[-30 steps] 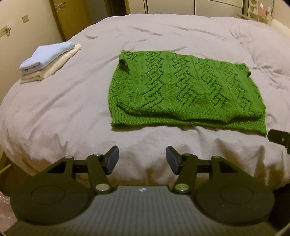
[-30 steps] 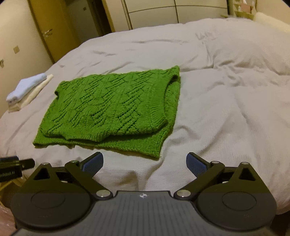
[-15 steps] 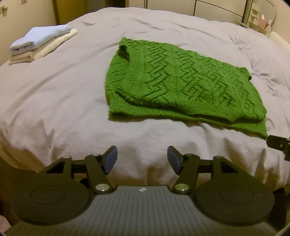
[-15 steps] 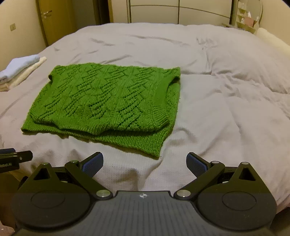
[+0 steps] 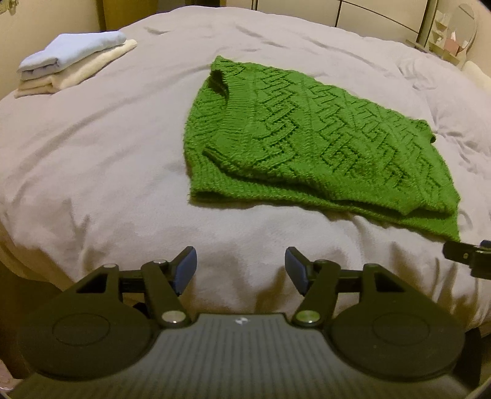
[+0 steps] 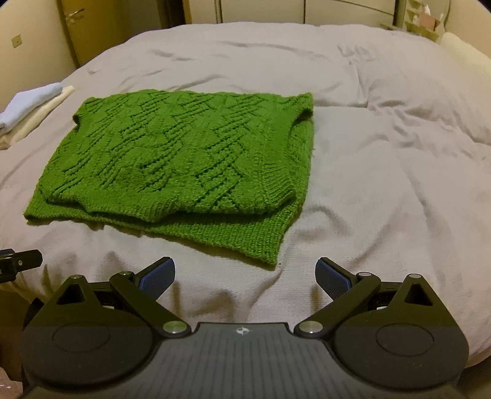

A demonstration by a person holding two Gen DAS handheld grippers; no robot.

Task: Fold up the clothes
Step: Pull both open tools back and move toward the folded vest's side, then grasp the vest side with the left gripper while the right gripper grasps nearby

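Note:
A green knitted sweater [image 5: 307,144] [image 6: 184,159] lies folded flat on the grey bedcover [image 5: 92,159] [image 6: 383,184], its upper layer shorter than the lower one along the near hem. My left gripper [image 5: 241,270] hovers open over the bed's near edge, short of the sweater's near left corner. My right gripper [image 6: 245,277] is open too, wider, just short of the sweater's near right corner. Neither holds anything. The right gripper's tip shows at the left wrist view's right edge, and the left gripper's tip at the right wrist view's left edge.
A stack of folded clothes [image 5: 70,63] [image 6: 30,110], pale blue on cream, sits at the bed's far left. A cream pillow [image 6: 466,49] lies far right. Wardrobe doors [image 6: 260,10] stand behind the bed and a wooden door [image 6: 73,27] at the left.
Both grippers have drifted slightly, shifting the views of the sweater; the left view now sees it more from its left side. Jaws stay open and the sweater has not moved.

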